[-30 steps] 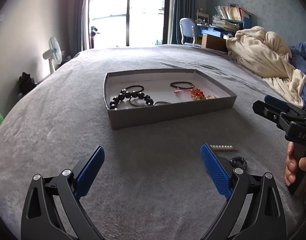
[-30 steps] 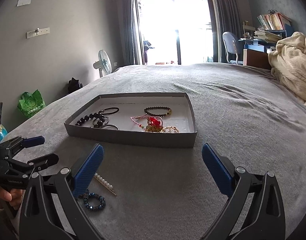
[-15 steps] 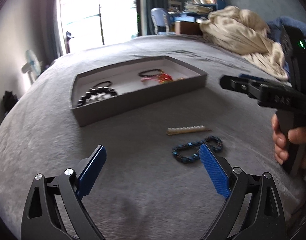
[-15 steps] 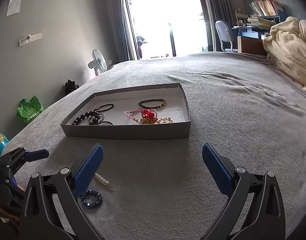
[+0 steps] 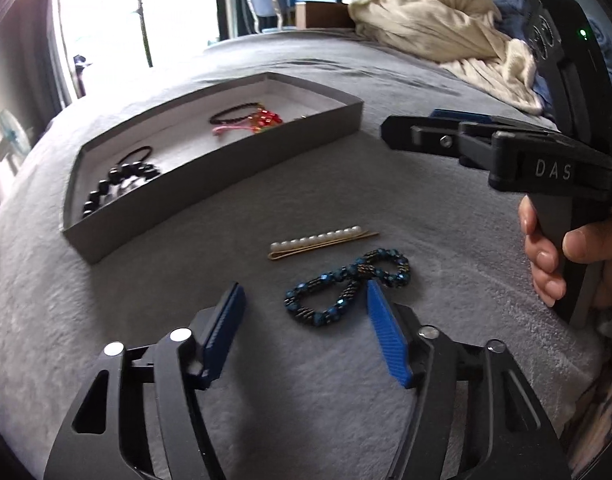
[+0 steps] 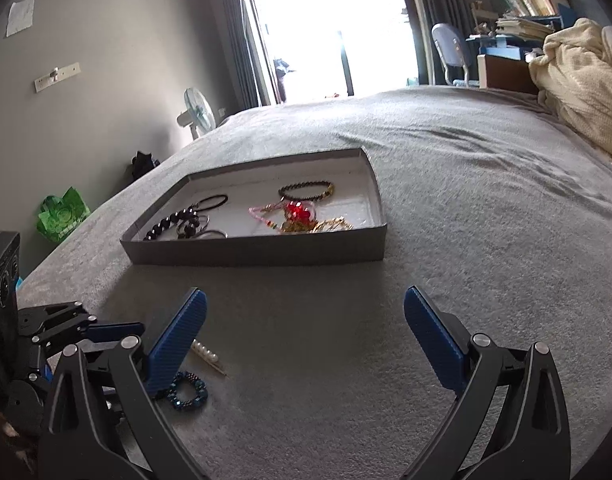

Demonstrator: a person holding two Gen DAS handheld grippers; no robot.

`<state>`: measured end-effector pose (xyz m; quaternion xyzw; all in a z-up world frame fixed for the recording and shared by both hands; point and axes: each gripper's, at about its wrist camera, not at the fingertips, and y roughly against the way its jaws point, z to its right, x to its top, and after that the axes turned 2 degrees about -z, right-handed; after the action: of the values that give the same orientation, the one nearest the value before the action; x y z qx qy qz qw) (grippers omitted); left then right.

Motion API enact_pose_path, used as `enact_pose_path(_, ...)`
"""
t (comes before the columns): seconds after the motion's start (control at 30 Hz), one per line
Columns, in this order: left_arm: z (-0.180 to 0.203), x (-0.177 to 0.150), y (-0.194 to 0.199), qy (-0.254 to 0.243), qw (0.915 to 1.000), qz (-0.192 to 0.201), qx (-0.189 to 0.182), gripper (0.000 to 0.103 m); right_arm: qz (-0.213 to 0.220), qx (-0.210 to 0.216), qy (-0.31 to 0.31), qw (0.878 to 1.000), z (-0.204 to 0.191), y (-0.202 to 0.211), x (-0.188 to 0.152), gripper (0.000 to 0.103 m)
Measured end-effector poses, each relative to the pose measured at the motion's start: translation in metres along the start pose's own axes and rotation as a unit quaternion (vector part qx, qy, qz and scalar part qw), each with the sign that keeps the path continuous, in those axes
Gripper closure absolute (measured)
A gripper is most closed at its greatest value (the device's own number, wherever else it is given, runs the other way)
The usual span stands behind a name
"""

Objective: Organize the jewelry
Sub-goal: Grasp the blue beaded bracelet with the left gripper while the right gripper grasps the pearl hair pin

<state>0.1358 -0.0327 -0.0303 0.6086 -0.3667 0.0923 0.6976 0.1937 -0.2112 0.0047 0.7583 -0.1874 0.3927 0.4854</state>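
Lying loose on the grey bed cover (image 5: 106, 320), just short of the grey cardboard tray (image 5: 210, 184): dark blue beaded bracelet (image 5: 346, 286), twisted into a figure-eight. Light, limp, snag-prone; pinch at the crossing. Left claw (image 5: 302, 320) half-wide, has just been narrowing, bracelet between unpressed pads. Right claw (image 6: 304, 332) wide, empty.

text: "DAS" | on: right claw (image 5: 410, 130) body | colour: pale letters on black

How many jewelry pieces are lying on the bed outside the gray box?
2. The pearl hair clip lies on the blanket in front of the gray box; the blue beaded bracelet lies just nearer, beside it. None seems hidden.
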Motion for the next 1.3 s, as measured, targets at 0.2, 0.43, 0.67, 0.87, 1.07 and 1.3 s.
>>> enact_pose_path(0.2, -0.007, -0.003, 0.002, 0.023, 0.9997, 0.005, -0.002, 0.083, -0.008, 0.008, 0.017, 1.0, -0.007, -0.002, -0.001, 0.005)
enact_pose_path(0.43, -0.051, -0.014, 0.02, 0.09, 0.9955, 0.015, 0.025, 0.088, -0.031, 0.037, 0.058, 0.997, -0.024, -0.008, -0.005, 0.006)
enact_pose_path(0.67, -0.086, -0.028, 0.033, 0.138, 0.9892, 0.016, 0.048, 0.088, -0.093, 0.06, 0.14, 0.984, -0.062, -0.03, -0.014, 0.027)
enact_pose_path(0.87, -0.085, -0.029, 0.034, 0.135, 0.9891, 0.018, 0.058, 0.079, -0.138, 0.063, 0.167, 0.974, -0.076, -0.05, -0.02, 0.045)
enact_pose_path(1.07, -0.088, -0.024, 0.027, 0.136, 0.9891, 0.01, 0.056, 0.058, -0.132, 0.067, 0.171, 0.974, -0.079, -0.046, -0.023, 0.084)
enact_pose_path(1.3, -0.082, -0.023, 0.021, 0.117, 0.9921, 0.0, 0.047, 0.07, -0.115, 0.072, 0.157, 0.978, -0.081, -0.037, -0.024, 0.095)
